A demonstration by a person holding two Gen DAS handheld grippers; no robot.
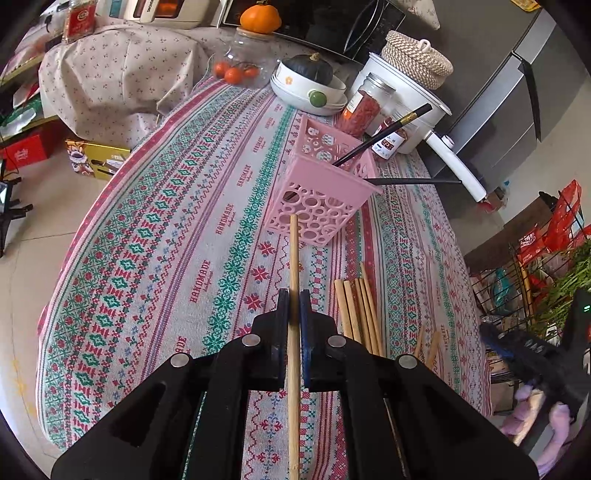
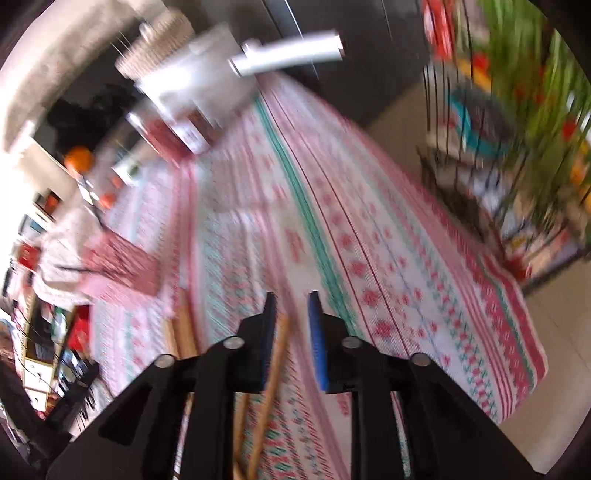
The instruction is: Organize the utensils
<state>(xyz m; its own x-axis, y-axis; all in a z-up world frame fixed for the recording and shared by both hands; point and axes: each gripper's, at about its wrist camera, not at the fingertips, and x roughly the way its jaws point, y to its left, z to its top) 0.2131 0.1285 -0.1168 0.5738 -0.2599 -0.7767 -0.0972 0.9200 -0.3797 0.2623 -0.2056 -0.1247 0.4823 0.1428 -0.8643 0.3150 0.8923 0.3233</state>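
Chopsticks take centre frame: the left hand-held gripper [image 1: 294,308] is clamped on one bamboo chopstick [image 1: 293,258], aimed at the pink basket [image 1: 321,184] just above, apparently for dropping in beside the black chopsticks [image 1: 384,136]; loose bamboo sticks [image 1: 360,314] wait lower right on the surface [image 1: 166,221]; the right hand-held gripper [image 2: 291,317], blurred, stands apart around another stick [image 2: 275,354], not visibly pinching it.

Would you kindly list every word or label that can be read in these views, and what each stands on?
"HANDMADE": woven repeatedly into the tablecloth.
Red tin: label too small to read.
Small bottle: label unreadable.
Red packaging in the wire rack: print illegible.
Right wrist view: everything too blurred.
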